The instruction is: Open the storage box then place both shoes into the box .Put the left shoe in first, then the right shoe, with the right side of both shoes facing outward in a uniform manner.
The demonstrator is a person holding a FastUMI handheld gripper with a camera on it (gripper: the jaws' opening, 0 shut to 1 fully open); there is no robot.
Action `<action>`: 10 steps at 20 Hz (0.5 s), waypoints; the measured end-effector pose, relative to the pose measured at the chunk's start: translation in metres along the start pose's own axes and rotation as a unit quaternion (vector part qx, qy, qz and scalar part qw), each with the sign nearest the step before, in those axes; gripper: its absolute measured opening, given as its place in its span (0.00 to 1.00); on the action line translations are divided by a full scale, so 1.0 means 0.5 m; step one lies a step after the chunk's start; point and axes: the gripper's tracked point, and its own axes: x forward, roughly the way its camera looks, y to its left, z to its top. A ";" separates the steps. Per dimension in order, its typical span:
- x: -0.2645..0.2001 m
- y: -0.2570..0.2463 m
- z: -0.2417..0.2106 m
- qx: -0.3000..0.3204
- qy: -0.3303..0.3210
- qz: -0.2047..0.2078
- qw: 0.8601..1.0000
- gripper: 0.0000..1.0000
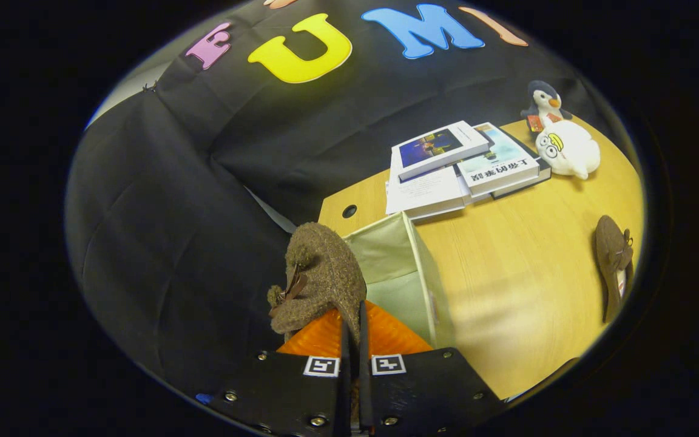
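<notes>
Fingers (354, 340) are pressed together on the edge of a brown shoe (319, 276), which is held up just above the open storage box (413, 273) on the tabletop (525, 285). The first placing seems in hand. Next, the shoe must be lowered inside. The second shoe (613, 261) lies well apart, beyond the box.

Brown fuzzy shoe (320, 273) over open storage box (407, 267); second shoe (613, 258) on table.
</notes>
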 end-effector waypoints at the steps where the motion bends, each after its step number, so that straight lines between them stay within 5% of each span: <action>1: 0.011 0.003 -0.010 0.006 0.004 -0.001 1.000 0.05; 10: 0.100 0.022 -0.093 0.046 0.039 -0.018 0.998 0.05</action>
